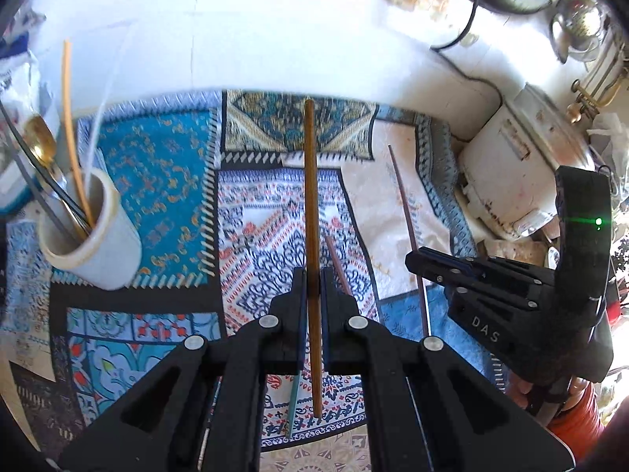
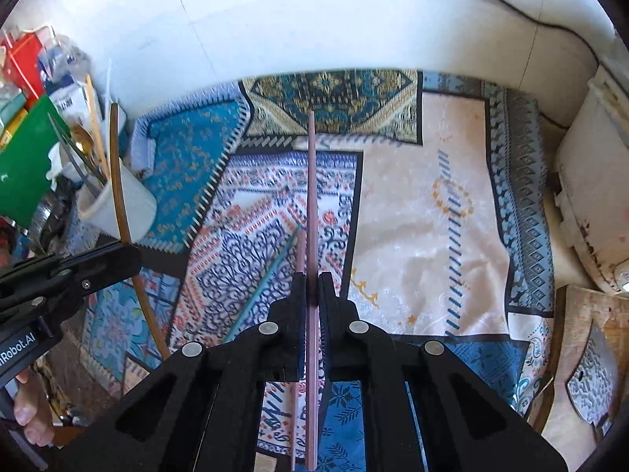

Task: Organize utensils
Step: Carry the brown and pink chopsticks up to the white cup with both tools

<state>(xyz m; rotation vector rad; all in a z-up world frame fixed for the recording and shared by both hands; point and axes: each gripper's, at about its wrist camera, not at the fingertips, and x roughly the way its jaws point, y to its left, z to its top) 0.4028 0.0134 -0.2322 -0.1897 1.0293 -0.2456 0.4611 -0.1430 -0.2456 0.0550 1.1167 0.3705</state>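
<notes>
My left gripper (image 1: 313,275) is shut on a brown chopstick (image 1: 311,204) and holds it above the patterned cloth (image 1: 157,165). My right gripper (image 2: 312,279) is shut on a pink chopstick (image 2: 311,196); it also shows in the left wrist view (image 1: 407,212), right of my left gripper. A white cup (image 1: 92,232) at the left holds a gold spoon (image 1: 39,141), an orange chopstick and other utensils; it shows in the right wrist view (image 2: 133,200) too. A second pink chopstick (image 2: 299,251) and a teal chopstick (image 2: 267,275) lie on the cloth under the grippers.
A white appliance (image 1: 515,181) stands at the right with a black cord along the white wall. Metal kettles (image 1: 578,23) are at the far right. Boxes and a green packet (image 2: 27,157) crowd the left behind the cup. A wooden board (image 2: 589,354) lies at the right.
</notes>
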